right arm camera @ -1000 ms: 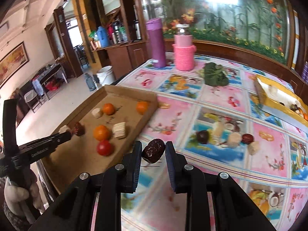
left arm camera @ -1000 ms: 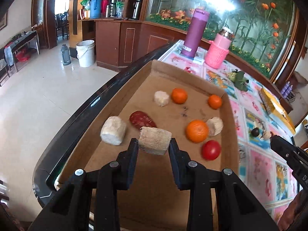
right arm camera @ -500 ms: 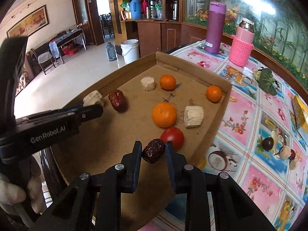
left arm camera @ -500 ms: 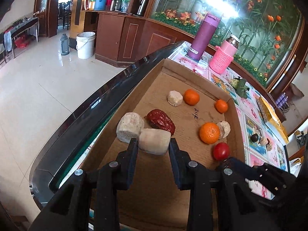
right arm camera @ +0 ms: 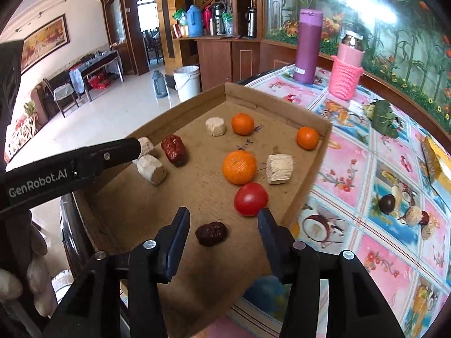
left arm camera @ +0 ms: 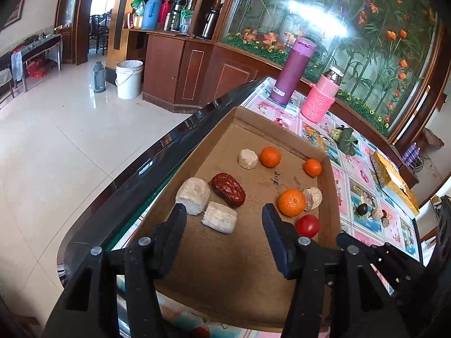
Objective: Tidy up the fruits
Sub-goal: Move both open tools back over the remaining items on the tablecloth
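Note:
A cardboard tray (left arm camera: 270,124) (right arm camera: 180,109) holds oranges, a tomato (left arm camera: 307,225) (right arm camera: 251,198), pale corn-cob chunks and dates. My left gripper (left arm camera: 224,219) is opening; the pale chunk (left arm camera: 220,221) (right arm camera: 151,169) it carried lies loose on the tray between the fingers, beside another chunk (left arm camera: 193,195) and a red date (left arm camera: 228,189) (right arm camera: 174,149). My right gripper (right arm camera: 222,221) is opening too, and a dark date (right arm camera: 211,233) lies on the tray between its fingers, untouched. The left gripper's finger (right arm camera: 110,155) crosses the right wrist view.
A purple flask (left arm camera: 291,71) (right arm camera: 307,45) and a pink knitted bottle (left arm camera: 320,98) (right arm camera: 346,70) stand beyond the tray. More fruit pieces (right arm camera: 406,211) lie on the flowered tablecloth at the right, near a yellow box (left arm camera: 393,180). The table edge (left arm camera: 135,180) drops to the floor at left.
Both grippers opened. The left one let the pale chunk down beside the other chunk; the right one moved over the tray and dropped the dark date near the tomato.

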{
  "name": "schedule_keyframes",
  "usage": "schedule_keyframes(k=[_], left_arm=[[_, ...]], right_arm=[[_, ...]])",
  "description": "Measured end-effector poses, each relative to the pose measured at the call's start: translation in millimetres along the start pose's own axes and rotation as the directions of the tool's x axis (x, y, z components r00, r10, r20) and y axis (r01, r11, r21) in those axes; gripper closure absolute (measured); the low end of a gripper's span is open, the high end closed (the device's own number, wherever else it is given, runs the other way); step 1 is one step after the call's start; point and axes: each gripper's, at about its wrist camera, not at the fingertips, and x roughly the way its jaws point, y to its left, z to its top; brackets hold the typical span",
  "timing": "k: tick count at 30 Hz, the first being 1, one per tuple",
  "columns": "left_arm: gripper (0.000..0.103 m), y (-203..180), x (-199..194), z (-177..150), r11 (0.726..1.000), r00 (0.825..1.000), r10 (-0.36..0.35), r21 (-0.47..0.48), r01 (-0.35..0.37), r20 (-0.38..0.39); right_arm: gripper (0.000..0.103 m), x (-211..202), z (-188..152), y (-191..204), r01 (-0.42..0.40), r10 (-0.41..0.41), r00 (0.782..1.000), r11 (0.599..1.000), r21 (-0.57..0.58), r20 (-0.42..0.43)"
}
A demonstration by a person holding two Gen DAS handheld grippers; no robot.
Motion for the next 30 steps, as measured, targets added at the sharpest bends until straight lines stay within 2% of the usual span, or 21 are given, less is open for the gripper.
schedule_keyframes(k=[2, 5, 6, 7, 12, 16, 18, 24, 30], left_arm=[[0.048, -4.9, -9.2, -0.4, 1.0, 1.0, 0.003, 0.012, -0.003, 0.006], [0.047, -12.5, -37.6, -1.4, 0.999, 0.999, 0.003, 0.045, -0.005, 0.047], [0.04, -14.1, -45.9, -1.9, 0.998, 0.998, 0.008, 0.059, -0.012, 0.064], [0.034, -16.2, -53.6, -1.8, 0.997, 0.996, 0.016, 0.07, -0.022, 0.082], [0.034, -21.1, -75.9, 2.8, 0.996, 0.991, 0.045, 0.075, -0.055, 0.125], [0.034, -39.2, -77.9, -2.1, 0.993, 0.993, 0.036, 0.106, -0.048, 0.108], [0.033, -50.5, -79.3, -5.7, 0.991, 0.994, 0.024, 0.13, -0.038, 0.105], [0.033, -88.2, -74.2, -19.6, 0.978, 0.997, -0.019, 0.207, 0.002, 0.079], [0.033, -118.9, -51.1, -35.5, 0.969, 0.998, -0.063, 0.24, 0.059, 0.01]], right_arm=[[0.047, -12.9, -1.5, -5.8, 0.004, -0.004, 1.0, 1.0, 0.01, 0.027], [0.039, -33.8, -8.1, -15.7, 0.008, -0.009, 0.997, 1.0, 0.008, 0.073], [0.037, -39.4, -10.6, -18.7, 0.013, -0.014, 0.996, 1.0, 0.009, 0.083], [0.037, -45.0, -13.2, -22.1, 0.02, -0.021, 0.996, 1.0, 0.011, 0.091], [0.037, -59.2, -21.2, -46.7, 0.0, -0.006, 0.997, 0.997, 0.081, 0.081], [0.036, -74.1, -27.3, -63.6, 0.01, -0.022, 0.994, 0.993, 0.12, 0.105], [0.033, -82.6, -34.7, -70.6, 0.023, -0.038, 0.992, 0.991, 0.131, 0.119], [0.033, -99.8, -61.2, -95.9, 0.084, -0.103, 0.988, 0.984, 0.16, 0.119], [0.033, -121.4, -91.8, -132.7, 0.125, -0.162, 0.98, 0.953, 0.277, 0.113]])
